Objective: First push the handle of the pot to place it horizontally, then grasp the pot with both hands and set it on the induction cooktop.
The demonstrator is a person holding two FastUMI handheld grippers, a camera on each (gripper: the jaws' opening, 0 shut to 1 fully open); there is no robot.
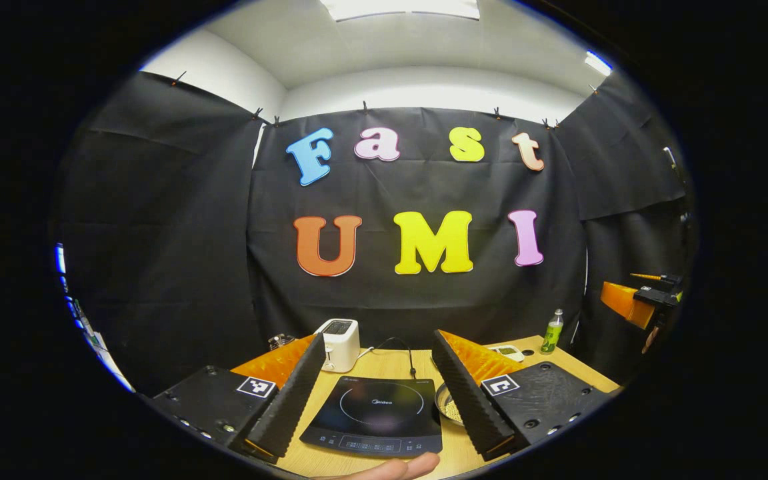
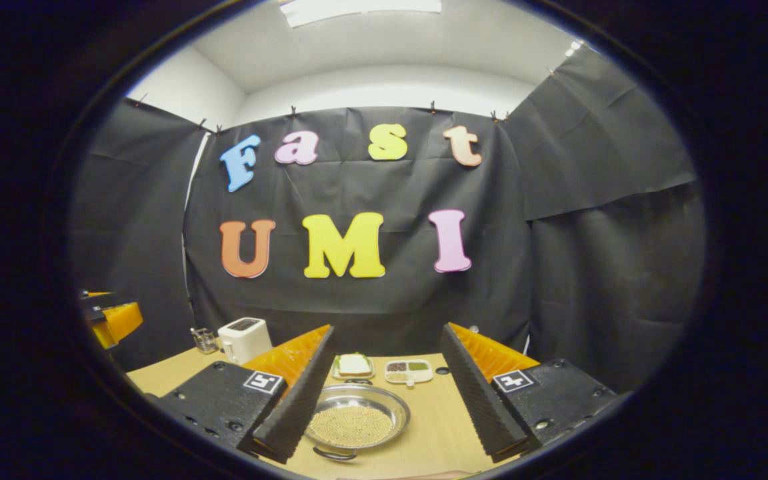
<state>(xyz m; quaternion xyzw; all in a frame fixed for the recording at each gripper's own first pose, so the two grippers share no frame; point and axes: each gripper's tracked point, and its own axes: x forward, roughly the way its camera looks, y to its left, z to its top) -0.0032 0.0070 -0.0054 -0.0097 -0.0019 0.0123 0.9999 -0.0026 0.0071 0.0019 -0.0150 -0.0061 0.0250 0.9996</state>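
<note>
I have the left gripper (image 1: pixel 381 393) spread wide, nothing between its fingers, hovering above the induction cooktop (image 1: pixel 376 416), which lies flat on the wooden table (image 1: pixel 394 366). My right gripper (image 2: pixel 386 393) is just as wide apart and holds nothing; it hangs over the pot (image 2: pixel 355 420), a shallow metal pan with pale grains inside. In the right gripper view its handle (image 2: pixel 333 455) curves off the near rim. In the left gripper view the pot sits just right of the cooktop, mostly hidden behind a finger. Behind the cooktop stands a white toaster (image 1: pixel 339 343), with the cooktop's cord (image 1: pixel 403 351) trailing beside it. A green bottle (image 1: pixel 551 331) stands far right of the cooktop near the table's edge. Beyond the pot lie a small plate of bread (image 2: pixel 354 365) and a divided dish (image 2: pixel 409 371). Bare wood lies right of the pot. Black cloth walls the booth.
</note>
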